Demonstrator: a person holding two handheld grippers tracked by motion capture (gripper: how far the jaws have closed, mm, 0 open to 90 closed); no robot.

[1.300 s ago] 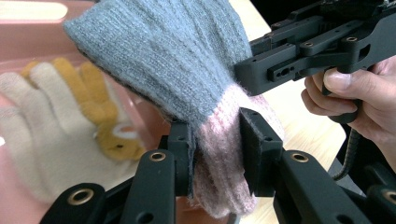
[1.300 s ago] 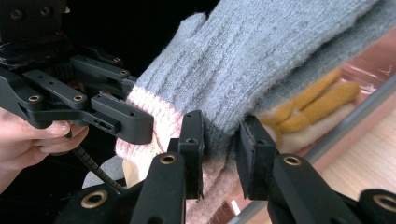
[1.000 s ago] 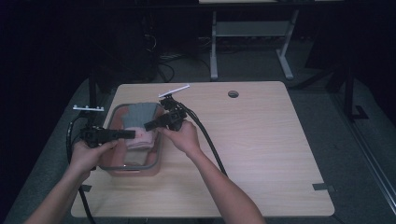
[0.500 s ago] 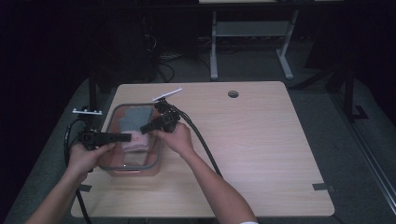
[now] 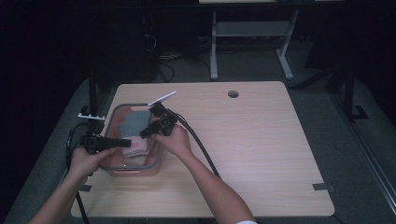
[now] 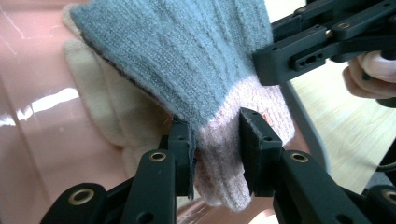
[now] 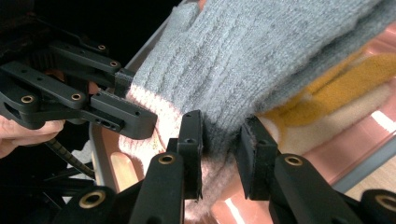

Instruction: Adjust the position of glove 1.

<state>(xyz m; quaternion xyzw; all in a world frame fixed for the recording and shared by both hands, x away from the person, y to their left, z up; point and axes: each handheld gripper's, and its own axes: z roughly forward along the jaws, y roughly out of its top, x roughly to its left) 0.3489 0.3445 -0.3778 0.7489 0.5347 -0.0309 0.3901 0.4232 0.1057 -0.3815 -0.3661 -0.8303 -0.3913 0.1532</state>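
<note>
A grey knitted glove (image 6: 187, 56) with a pink cuff (image 6: 254, 105) hangs over a pinkish see-through bin (image 5: 111, 122) at the table's left. My left gripper (image 6: 215, 149) is shut on the cuff's edge, and in the high view it (image 5: 127, 143) reaches in from the bin's left side. My right gripper (image 7: 219, 149) is shut on the same glove (image 7: 261, 56) where the grey meets the pink. In the high view it (image 5: 144, 134) comes over the bin's right rim. The two grippers' tips sit close together.
Inside the bin, a beige glove (image 6: 100, 107) and a yellow and cream knit piece (image 7: 327, 88) lie under the grey one. The wooden table (image 5: 261, 149) has a round hole (image 5: 233, 94) at the back. Black cables trail from both grippers.
Both hands have sunk slightly toward the bin, carrying the glove with them. The right gripper has also drifted a little left. Both grips on the glove are unchanged.
</note>
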